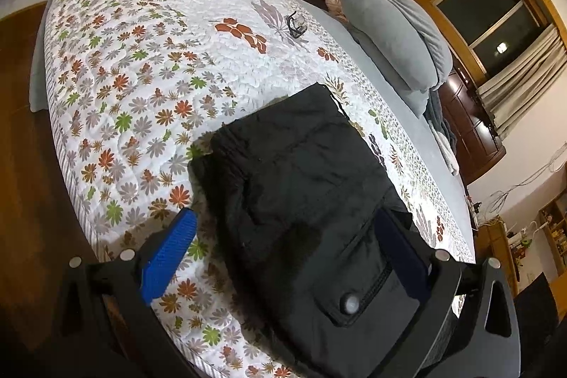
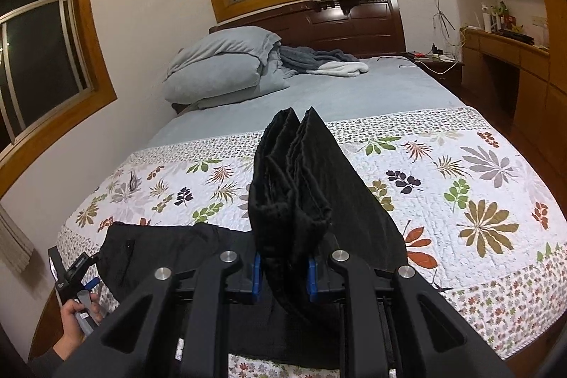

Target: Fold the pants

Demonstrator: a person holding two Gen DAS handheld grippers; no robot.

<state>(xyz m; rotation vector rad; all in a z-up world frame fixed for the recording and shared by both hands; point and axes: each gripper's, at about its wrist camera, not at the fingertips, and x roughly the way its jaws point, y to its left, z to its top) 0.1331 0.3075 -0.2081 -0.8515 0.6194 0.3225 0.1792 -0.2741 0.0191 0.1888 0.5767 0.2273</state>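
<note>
Only right gripper [image 2: 283, 278] visibly pinches pants [image 2: 294, 186].

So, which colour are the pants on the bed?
Black pants; the left wrist view shows them best.

My right gripper [image 2: 284, 275] hides where its blue pads meet the bunched pants [image 2: 294, 193]. The small dark object [image 1: 296, 23] far up the quilt [image 1: 141, 77] is too small to identify. The pants' near end runs off the left view's bottom edge.
</note>
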